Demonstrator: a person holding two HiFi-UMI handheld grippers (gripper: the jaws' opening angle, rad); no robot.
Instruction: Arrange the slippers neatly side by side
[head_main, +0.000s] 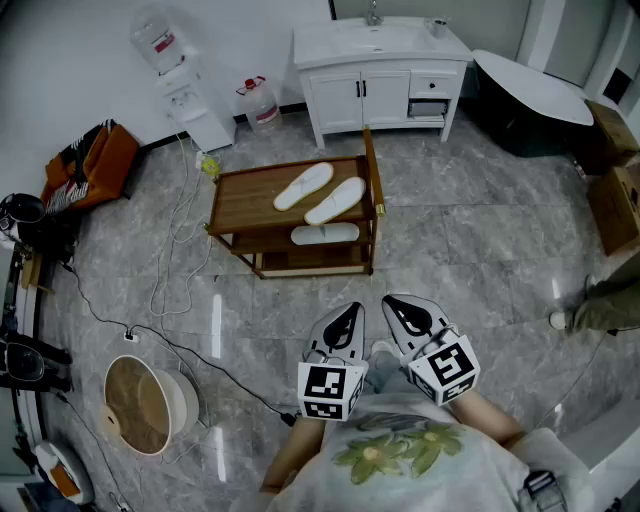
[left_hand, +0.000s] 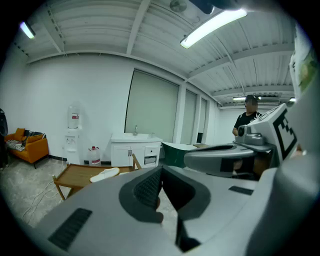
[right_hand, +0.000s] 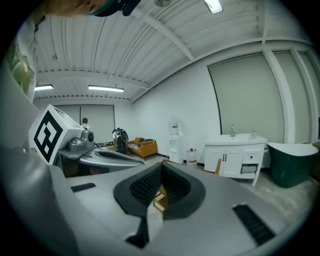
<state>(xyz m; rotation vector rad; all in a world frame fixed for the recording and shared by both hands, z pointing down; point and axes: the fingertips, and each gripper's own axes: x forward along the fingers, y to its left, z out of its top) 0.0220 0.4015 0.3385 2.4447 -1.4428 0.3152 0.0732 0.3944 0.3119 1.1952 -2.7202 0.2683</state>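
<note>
**A:** Where are the slippers?

**B:** The first slipper (head_main: 304, 186) and the second slipper (head_main: 336, 200), both white, lie on the top board of the wooden rack (head_main: 240, 200). They sit just beside each other and roughly parallel. Their long axes run from 8 o'clock to 2 o'clock in the head view. A third slipper (head_main: 325, 234) lies on the shelf below, stretched from 9 o'clock to 3 o'clock.

**A:** And the tools?

**B:** Both are at 6 o'clock from the rack and well apart from it. They are held close to the person's body over the grey floor (head_main: 480, 240). The left tool (head_main: 350, 312) has its jaws pressed together with nothing between them. The right tool (head_main: 398, 305) looks the same in its own view, narrow and empty. The 2 tools sit just beside each other and point towards 12 o'clock.

**A:** What surrounds the rack?

**B:** Beyond it at 12 o'clock is a white vanity cabinet (head_main: 380, 85) with a sink. A water jug (head_main: 262, 100) stands just beside the cabinet at 11 o'clock, and a water dispenser (head_main: 185, 85) is further along that wall. An orange sofa (head_main: 95, 165) sits at 10 o'clock. A dark bathtub (head_main: 530, 100) is at 1 o'clock. White cables (head_main: 180, 230) trail over the floor at 9 o'clock from the rack.
</note>
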